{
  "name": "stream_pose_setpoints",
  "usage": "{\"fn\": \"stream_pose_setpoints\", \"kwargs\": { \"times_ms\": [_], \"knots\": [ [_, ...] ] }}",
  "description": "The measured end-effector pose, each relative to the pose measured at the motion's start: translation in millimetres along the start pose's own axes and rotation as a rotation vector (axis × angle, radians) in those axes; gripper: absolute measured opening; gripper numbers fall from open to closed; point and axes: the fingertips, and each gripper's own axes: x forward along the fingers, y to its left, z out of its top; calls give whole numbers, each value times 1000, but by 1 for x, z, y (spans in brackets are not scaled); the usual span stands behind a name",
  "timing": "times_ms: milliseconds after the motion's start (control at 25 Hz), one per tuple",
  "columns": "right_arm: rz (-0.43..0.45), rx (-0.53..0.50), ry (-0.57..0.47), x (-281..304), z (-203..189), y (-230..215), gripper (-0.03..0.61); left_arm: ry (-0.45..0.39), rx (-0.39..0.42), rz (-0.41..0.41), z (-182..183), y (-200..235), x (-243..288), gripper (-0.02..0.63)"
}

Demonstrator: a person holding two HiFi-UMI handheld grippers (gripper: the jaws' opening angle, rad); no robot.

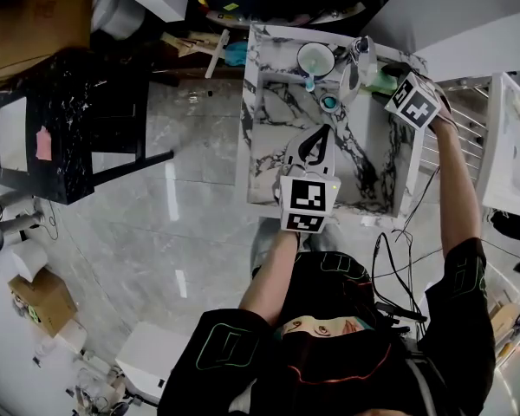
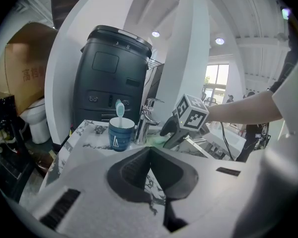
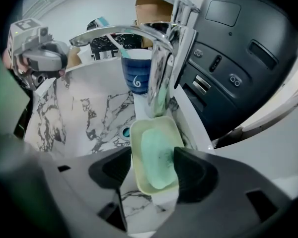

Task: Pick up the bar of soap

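A pale green bar of soap (image 3: 156, 155) lies in a cream dish (image 3: 138, 133) on the marble sink's ledge, at the foot of the chrome faucet (image 3: 159, 68). My right gripper (image 3: 151, 165) is open, tilted steeply down, one jaw on each side of the dish; the pads stand apart from the soap. In the head view the right gripper (image 1: 386, 74) is at the sink's far right corner over the green soap (image 1: 380, 81). My left gripper (image 1: 328, 131) hovers over the basin, its jaw tips together with nothing between them (image 2: 150, 151).
A blue cup (image 3: 136, 76) with a toothbrush stands just behind the faucet. The basin's drain (image 1: 328, 103) lies below the spout. A black appliance (image 2: 109, 78) stands behind the sink, a white rack (image 1: 468, 120) to its right, a black cabinet (image 1: 61, 120) to the left.
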Motion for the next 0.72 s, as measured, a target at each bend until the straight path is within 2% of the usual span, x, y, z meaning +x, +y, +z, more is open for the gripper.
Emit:
{"fn": "stream_pose_setpoints", "kwargs": {
  "times_ms": [360,480,720],
  "knots": [
    [101,62,-10,9,-4,-5,269,4,-4,11,-2,7,0,9],
    [150,79,-5,8,-3,-3,227,5,-8,15,-2,9,-1,9],
    [204,151,-32,6,-3,0,213,6,-12,23,-4,14,-2,9]
  ]
}}
